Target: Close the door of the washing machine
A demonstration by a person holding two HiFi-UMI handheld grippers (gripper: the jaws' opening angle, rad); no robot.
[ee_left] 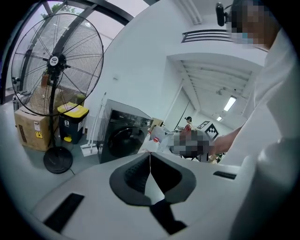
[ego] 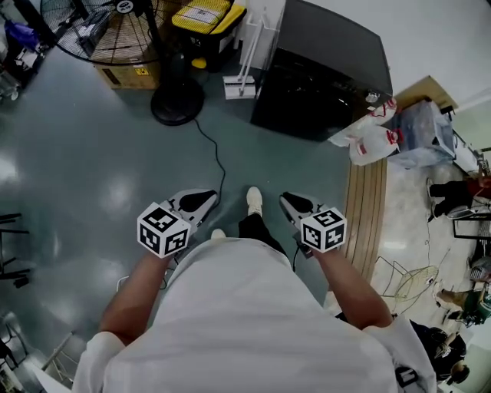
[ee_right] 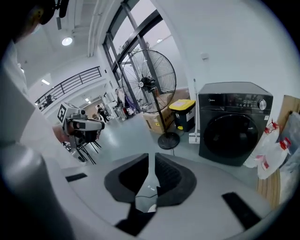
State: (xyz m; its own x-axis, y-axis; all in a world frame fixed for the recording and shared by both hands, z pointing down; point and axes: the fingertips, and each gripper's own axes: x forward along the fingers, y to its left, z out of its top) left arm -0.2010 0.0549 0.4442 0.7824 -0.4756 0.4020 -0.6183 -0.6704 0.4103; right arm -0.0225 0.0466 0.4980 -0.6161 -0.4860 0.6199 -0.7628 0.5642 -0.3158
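The black washing machine stands against the far wall, its round door lying flush with the front. It also shows in the left gripper view as the washing machine. Both grippers hang in the air in front of the person, well short of the machine. My left gripper has its fingertips meeting, with nothing between them; the left gripper shows the same in its own view. My right gripper holds nothing, and the right gripper keeps a narrow gap between its tips.
A tall pedestal fan stands left of the machine, its cord trailing across the floor. Behind it are a cardboard box and a yellow-lidded bin. Plastic bags and a wooden pallet lie to the right.
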